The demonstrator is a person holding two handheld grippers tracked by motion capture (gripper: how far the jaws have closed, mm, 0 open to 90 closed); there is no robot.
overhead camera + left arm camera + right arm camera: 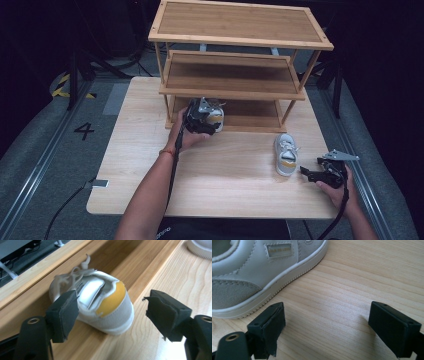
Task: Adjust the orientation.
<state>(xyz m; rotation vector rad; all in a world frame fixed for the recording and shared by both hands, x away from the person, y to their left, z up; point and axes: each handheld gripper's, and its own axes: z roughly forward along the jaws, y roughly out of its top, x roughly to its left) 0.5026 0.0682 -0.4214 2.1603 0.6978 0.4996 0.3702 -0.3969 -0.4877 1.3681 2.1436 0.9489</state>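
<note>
A small white shoe with a yellow heel [110, 302] lies on the lowest shelf of the wooden rack [235, 93], its heel toward me. My left gripper [115, 313] is open around that heel; the left jaw is close against the shoe's side and the right jaw stands clear. From above, the left gripper [206, 122] is at the shelf's left end by that shoe [218, 116]. A second matching shoe [286, 154] sits on the table to the right. My right gripper [306, 174] is open just right of it, with only bare table between its jaws [324, 325]; the shoe's side [249, 272] is ahead and left.
The three-shelf rack fills the back of the light wooden table [220, 175]; its top shelf [240, 22] and middle shelf are bare. The bottom shelf's front lip [140, 292] runs under the heel. Cables trail off the front edge.
</note>
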